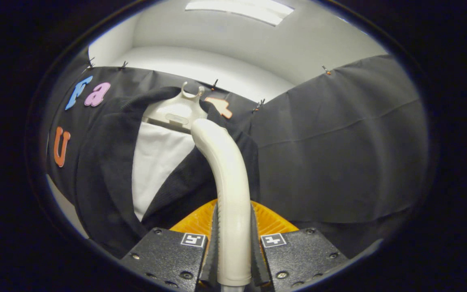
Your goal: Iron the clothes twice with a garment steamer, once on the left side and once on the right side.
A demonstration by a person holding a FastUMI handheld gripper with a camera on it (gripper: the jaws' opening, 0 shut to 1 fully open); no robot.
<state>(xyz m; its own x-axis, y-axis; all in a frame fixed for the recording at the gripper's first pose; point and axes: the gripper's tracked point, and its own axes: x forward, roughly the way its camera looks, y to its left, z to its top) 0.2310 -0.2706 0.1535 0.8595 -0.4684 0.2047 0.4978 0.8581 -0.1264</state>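
Observation:
My gripper is shut on the white curved handle of the garment steamer, with both fingers pressed against its sides. The handle rises from between the fingers and bends forward toward the clothes. An orange ribbed part of the steamer spreads just beyond the fingers, behind the handle. A dark jacket over a white shirt hangs on a white hanger ahead and to the left. The steamer's upper end sits close to the jacket's right lapel, near the collar. The steamer's head is hidden behind the handle.
Black cloth walls the booth behind and to the right of the clothes, pinned along its top edge. A white wall and a ceiling light lie above it.

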